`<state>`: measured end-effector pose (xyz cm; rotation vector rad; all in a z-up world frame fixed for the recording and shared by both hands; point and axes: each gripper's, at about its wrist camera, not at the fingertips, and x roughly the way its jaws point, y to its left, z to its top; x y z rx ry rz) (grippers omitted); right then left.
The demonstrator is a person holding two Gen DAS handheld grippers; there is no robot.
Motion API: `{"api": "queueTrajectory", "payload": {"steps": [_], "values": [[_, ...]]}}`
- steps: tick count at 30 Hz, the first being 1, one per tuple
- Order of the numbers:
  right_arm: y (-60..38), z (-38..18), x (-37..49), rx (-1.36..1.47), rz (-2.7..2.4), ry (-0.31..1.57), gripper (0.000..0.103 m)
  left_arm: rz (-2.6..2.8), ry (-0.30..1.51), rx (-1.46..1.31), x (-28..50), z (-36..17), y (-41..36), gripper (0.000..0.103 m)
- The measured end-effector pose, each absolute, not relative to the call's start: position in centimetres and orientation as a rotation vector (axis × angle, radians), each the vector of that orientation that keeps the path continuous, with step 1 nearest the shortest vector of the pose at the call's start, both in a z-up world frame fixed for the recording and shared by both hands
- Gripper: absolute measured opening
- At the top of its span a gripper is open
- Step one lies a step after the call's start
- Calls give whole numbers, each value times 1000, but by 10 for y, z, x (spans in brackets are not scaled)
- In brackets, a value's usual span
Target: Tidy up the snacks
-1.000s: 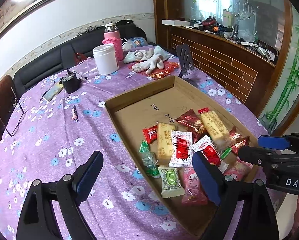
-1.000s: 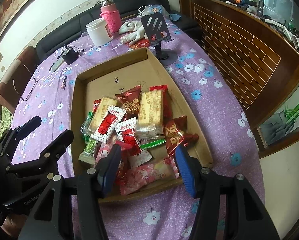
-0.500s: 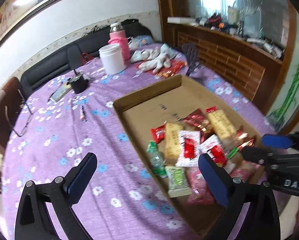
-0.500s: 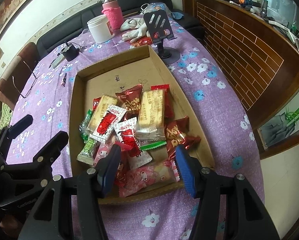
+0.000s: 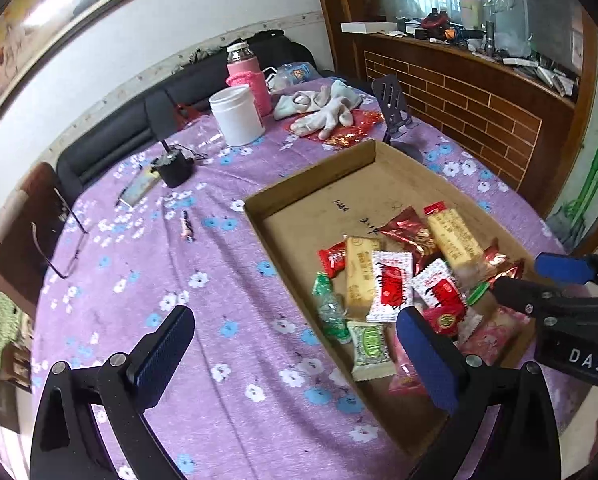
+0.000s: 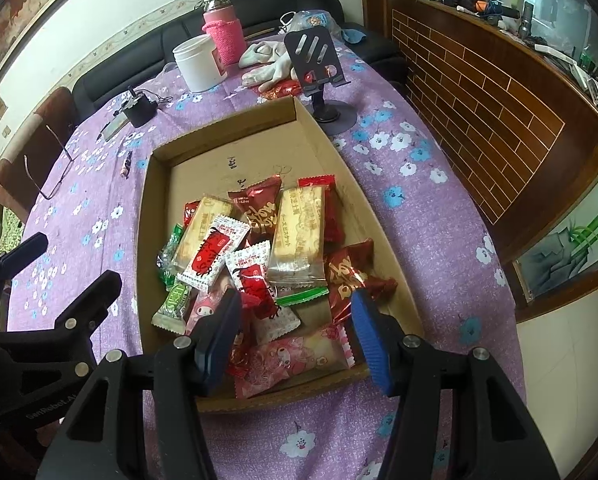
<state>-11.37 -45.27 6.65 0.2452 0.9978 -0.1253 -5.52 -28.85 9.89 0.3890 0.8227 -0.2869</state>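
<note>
A shallow cardboard tray (image 6: 155, 168) (image 5: 395, 160) lies on the purple flowered tablecloth and holds a pile of several wrapped snacks (image 6: 259, 248) (image 5: 391, 280) at its near end. Among them are two long biscuit packs (image 6: 299, 236), white-and-red packets (image 6: 211, 252), dark red packets (image 6: 347, 276), a pink cartoon pack (image 6: 295, 360) and green candies (image 6: 175, 300). My right gripper (image 6: 295, 340) is open and empty, hovering over the tray's near edge above the pink pack. My left gripper (image 5: 295, 356) is open and empty, straddling the tray's left wall.
At the table's far side stand a white jar (image 6: 199, 64), a pink-sleeved bottle (image 6: 223, 28), white gloves (image 6: 267, 64), a black phone stand (image 6: 319, 68), a small black device (image 6: 139, 108) and a pen (image 6: 126, 164). Glasses (image 6: 47, 168) lie at the left edge. A brick-faced counter (image 6: 479, 80) stands on the right.
My left gripper has pulled back and risen a little, so the tray looks farther away. My right gripper has barely moved. Both stay open and empty.
</note>
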Motion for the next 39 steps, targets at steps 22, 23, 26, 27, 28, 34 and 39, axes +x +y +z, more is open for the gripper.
{"api": "queueTrajectory", "payload": {"steps": [22,23,26,27,28,34,39], "values": [[-450,66,-122,241,-140,994,56,-321,861,387,-60,94,-288,102],[-451,66,-122,246,-144,991,56,-322,861,387,-60,94,-288,102],[-453,67,-123,253,-147,982,63,-325,859,392,-61,94,-289,102],[-453,68,-124,253,-147,978,63,-325,858,393,-61,94,-290,102],[-452,69,-124,251,-146,974,63,-326,858,395,-61,94,-290,102],[-451,68,-124,247,-143,977,63,-346,875,386,-60,93,-290,102],[-452,68,-125,245,-145,977,63,-362,896,350,-59,94,-288,102]]}}
